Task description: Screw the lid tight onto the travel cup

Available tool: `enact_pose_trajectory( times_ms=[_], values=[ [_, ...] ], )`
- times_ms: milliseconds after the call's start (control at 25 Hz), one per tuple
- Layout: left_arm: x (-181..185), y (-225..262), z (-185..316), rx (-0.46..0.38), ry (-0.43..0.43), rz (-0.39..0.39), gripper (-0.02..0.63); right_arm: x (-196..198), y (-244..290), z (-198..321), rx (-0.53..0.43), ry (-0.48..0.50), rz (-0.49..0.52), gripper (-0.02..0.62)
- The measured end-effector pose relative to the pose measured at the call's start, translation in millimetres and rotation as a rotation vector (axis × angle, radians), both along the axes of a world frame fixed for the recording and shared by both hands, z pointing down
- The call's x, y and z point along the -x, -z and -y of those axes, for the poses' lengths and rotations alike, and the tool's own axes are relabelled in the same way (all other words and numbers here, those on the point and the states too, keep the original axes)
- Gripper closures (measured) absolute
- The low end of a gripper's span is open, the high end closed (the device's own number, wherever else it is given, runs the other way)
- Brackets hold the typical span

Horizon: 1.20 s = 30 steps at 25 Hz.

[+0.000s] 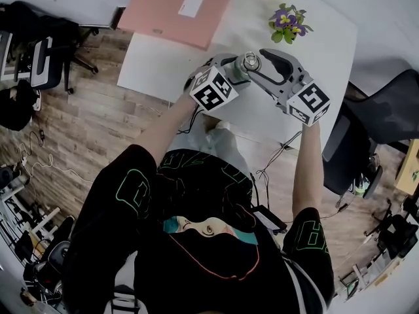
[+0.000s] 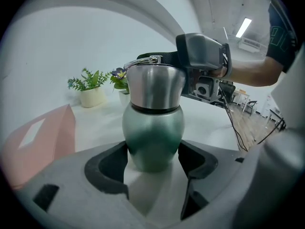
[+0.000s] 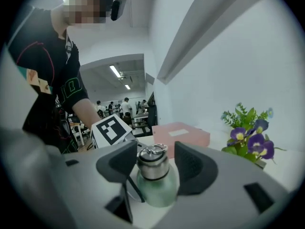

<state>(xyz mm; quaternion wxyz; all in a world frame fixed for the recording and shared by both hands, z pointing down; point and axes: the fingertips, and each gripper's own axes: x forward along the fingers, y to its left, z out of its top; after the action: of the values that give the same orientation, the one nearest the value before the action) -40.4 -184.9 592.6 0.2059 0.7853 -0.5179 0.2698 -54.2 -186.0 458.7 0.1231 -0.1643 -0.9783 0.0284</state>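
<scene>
Steel lid (image 3: pixel 152 165), green travel cup (image 2: pixel 153 128): left hand-held gripper (image 2: pixel 153 159) clamps body; close your open right hand-held gripper (image 3: pixel 155 157) squarely, then twist.

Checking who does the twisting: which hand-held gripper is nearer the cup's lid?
Right. The right hand-held gripper straddles the lid; the left hand-held gripper clamps the green body below it.

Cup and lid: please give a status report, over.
Left gripper shut on cup. Right gripper open around lid, which sits on cup. Nothing in the way.

Green travel cup (image 2: pixel 153 137) stands upright, steel lid (image 2: pixel 155 87) on top.
</scene>
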Motion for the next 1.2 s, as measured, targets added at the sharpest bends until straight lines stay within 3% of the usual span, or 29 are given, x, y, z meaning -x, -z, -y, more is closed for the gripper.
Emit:
enact_pose_trajectory(
  times_ms=[200,520,1200],
  values=[
    [-0.3,-0.7,-0.1,0.000,-0.004,0.000,0.264,1.6,-6.3,0.6,0.086,0.076,-0.028,0.343],
    [0.6,-1.2,0.0,0.001,-0.002,0.001,0.264,2.9,-6.1,-3.8,0.145,0.053,0.000,0.371],
    [-0.9,-3.7,1.4,0.007,-0.011,0.018,0.262,-8.8,-10.1,2.8,0.158,-0.513,0.121,0.373]
  ],
)
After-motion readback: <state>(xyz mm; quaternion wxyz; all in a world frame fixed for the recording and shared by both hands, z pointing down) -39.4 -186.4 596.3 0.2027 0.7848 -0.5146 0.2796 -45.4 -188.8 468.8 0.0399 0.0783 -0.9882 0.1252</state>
